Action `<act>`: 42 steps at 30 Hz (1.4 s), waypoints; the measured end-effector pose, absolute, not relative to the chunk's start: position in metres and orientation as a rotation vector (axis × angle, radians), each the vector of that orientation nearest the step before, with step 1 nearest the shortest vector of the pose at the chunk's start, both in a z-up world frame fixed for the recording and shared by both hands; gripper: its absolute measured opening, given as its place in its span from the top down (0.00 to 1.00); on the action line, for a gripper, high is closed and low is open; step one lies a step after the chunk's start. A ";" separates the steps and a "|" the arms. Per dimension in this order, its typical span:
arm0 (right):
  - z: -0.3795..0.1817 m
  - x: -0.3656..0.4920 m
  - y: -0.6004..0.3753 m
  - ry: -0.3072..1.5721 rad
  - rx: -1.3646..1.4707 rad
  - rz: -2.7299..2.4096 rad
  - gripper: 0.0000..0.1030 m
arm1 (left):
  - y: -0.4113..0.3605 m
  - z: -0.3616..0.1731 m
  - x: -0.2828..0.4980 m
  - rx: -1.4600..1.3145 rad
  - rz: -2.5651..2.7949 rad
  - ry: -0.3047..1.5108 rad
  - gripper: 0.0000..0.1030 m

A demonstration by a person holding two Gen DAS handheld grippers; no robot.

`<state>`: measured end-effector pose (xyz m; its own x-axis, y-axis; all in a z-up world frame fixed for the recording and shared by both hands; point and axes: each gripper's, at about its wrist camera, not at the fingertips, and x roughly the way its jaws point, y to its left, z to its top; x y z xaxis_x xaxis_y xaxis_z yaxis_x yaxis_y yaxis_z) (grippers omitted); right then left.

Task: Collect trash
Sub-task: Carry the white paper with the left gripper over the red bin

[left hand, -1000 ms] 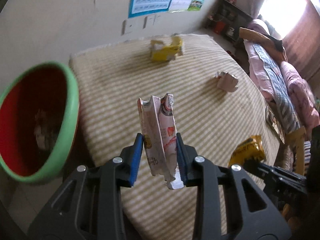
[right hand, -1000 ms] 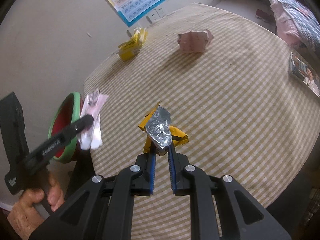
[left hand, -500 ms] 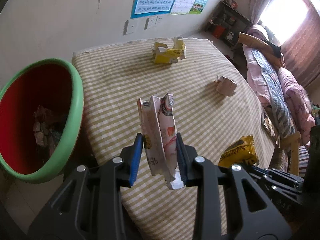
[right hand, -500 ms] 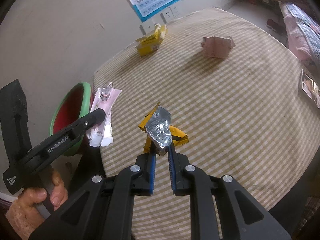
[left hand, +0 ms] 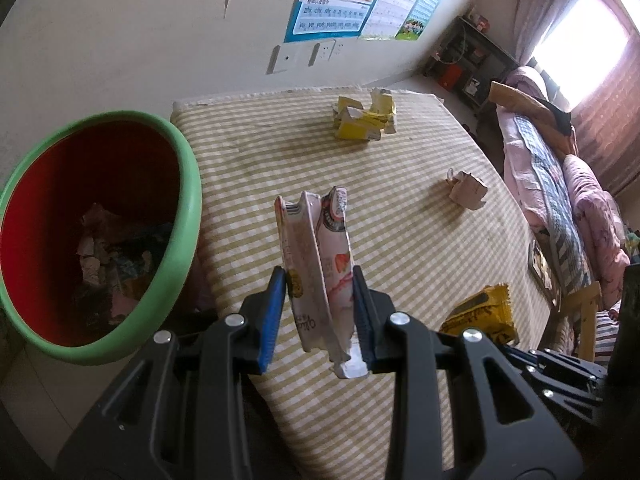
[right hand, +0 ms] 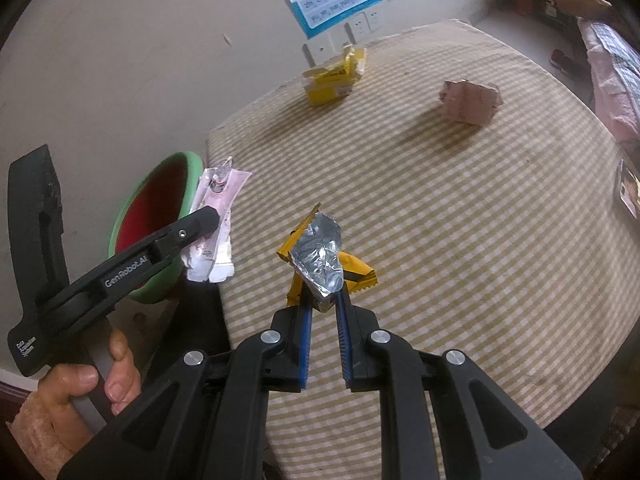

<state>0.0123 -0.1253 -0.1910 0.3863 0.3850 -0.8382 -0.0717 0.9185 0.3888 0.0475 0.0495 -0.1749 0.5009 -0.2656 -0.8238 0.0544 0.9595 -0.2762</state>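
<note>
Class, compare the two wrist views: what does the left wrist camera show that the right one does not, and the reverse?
Only the left wrist view shows the trash inside the bin and the window. Only the right wrist view shows the hand and the wrapper's foil side. Both show the table, pink carton, yellow box and crumpled pink box.

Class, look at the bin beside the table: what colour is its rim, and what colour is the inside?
The bin has a green rim and a red inside, clearest in the left wrist view.

Bin [left hand: 188, 216] contents too dim to identify — photo [right hand: 628, 194] cropped by edge.
</note>
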 end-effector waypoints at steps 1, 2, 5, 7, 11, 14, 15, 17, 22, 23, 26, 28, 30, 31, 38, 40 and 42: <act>-0.191 0.013 -0.123 1.142 0.309 0.300 0.87 | 0.050 -0.174 0.047 -0.227 -0.195 1.028 0.69; -0.191 0.013 -0.121 1.143 0.305 0.305 0.87 | 0.049 -0.174 0.048 -0.226 -0.194 1.026 0.69; -0.190 0.014 -0.117 1.143 0.295 0.311 0.87 | 0.052 -0.173 0.047 -0.230 -0.189 1.020 0.69; -0.189 0.016 -0.115 1.140 0.291 0.312 0.87 | 0.054 -0.172 0.047 -0.237 -0.183 1.015 0.69; -0.186 0.018 -0.113 1.131 0.280 0.315 0.87 | 0.060 -0.170 0.047 -0.253 -0.172 1.006 0.69; -0.183 0.020 -0.110 1.125 0.266 0.323 0.87 | 0.065 -0.167 0.047 -0.264 -0.167 0.996 0.69; -0.182 0.019 -0.109 1.123 0.263 0.326 0.87 | 0.066 -0.165 0.047 -0.266 -0.168 0.992 0.69; -0.181 0.021 -0.105 1.121 0.255 0.334 0.87 | 0.068 -0.163 0.047 -0.264 -0.169 0.990 0.69; -0.178 0.026 -0.098 1.114 0.245 0.346 0.87 | 0.074 -0.160 0.045 -0.277 -0.161 0.985 0.69; -0.176 0.027 -0.097 1.112 0.245 0.349 0.87 | 0.076 -0.160 0.044 -0.279 -0.158 0.984 0.69; -0.172 0.030 -0.094 1.095 0.249 0.360 0.87 | 0.084 -0.157 0.043 -0.288 -0.148 0.976 0.69; -0.169 0.031 -0.091 1.091 0.237 0.365 0.87 | 0.090 -0.156 0.041 -0.299 -0.141 0.967 0.69; -0.168 0.033 -0.087 1.091 0.231 0.368 0.87 | 0.094 -0.154 0.040 -0.303 -0.134 0.959 0.69; -0.167 0.035 -0.085 1.090 0.228 0.373 0.87 | 0.097 -0.154 0.040 -0.305 -0.130 0.955 0.69; -0.157 0.045 -0.057 1.072 0.181 0.427 0.87 | 0.124 -0.149 0.037 -0.309 -0.077 0.925 0.69; -0.157 0.047 -0.050 1.070 0.170 0.441 0.87 | 0.134 -0.149 0.036 -0.313 -0.055 0.920 0.69; -0.156 0.049 -0.040 1.071 0.160 0.461 0.87 | 0.148 -0.150 0.035 -0.315 -0.022 0.914 0.69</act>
